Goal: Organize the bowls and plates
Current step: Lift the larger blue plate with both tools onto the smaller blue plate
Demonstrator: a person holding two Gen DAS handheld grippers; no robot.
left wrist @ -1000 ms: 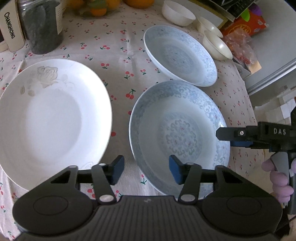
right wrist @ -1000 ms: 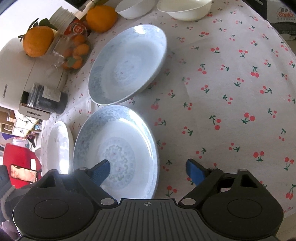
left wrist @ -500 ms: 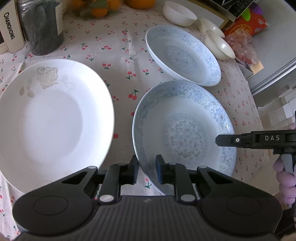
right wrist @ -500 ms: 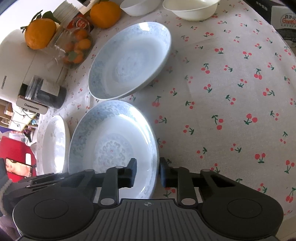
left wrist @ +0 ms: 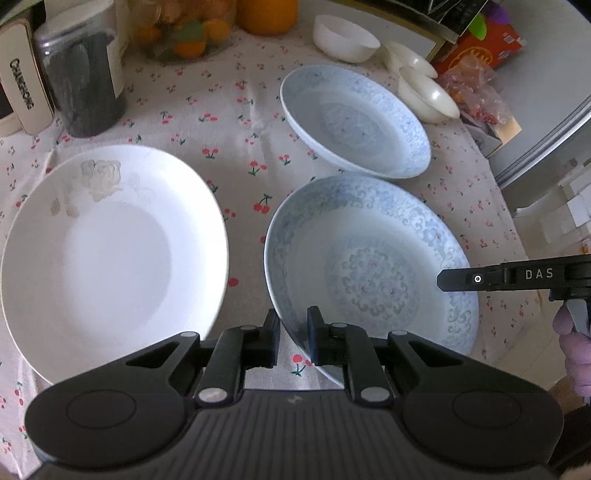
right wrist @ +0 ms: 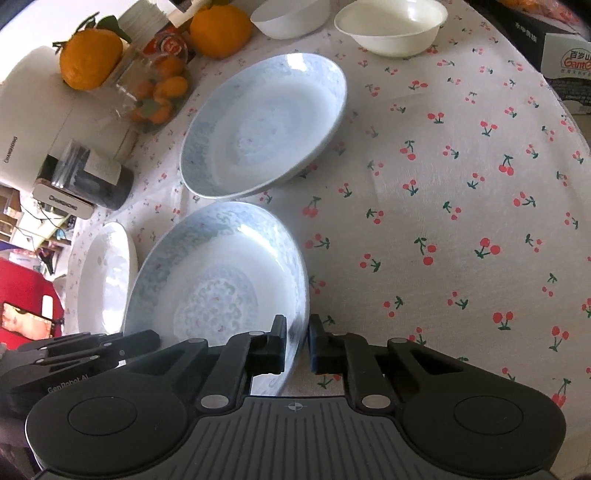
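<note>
The near blue-patterned plate [left wrist: 369, 273] [right wrist: 214, 280] lies on the cherry-print cloth. My left gripper [left wrist: 292, 325] is closing its jaws on the plate's near-left rim, and the pads press on it. My right gripper [right wrist: 297, 328] is closing on the opposite rim, which sits pinched between its pads. Its black tip [left wrist: 443, 279] shows over the plate's right side in the left wrist view. A second blue-patterned plate [left wrist: 354, 122] [right wrist: 266, 125] sits just behind. To the left lies a white plate [left wrist: 110, 258] [right wrist: 105, 273] with a faint flower print.
White bowls [left wrist: 345, 38] [right wrist: 391, 26] stand at the far edge, with two more stacked [left wrist: 424, 92] beside them. A dark jar [left wrist: 85, 81], a fruit container and oranges [right wrist: 221, 29] line the back left. The table edge drops off at the right.
Both grippers went from wide open to shut on opposite rims of the near blue-patterned plate. The hands barely shifted.
</note>
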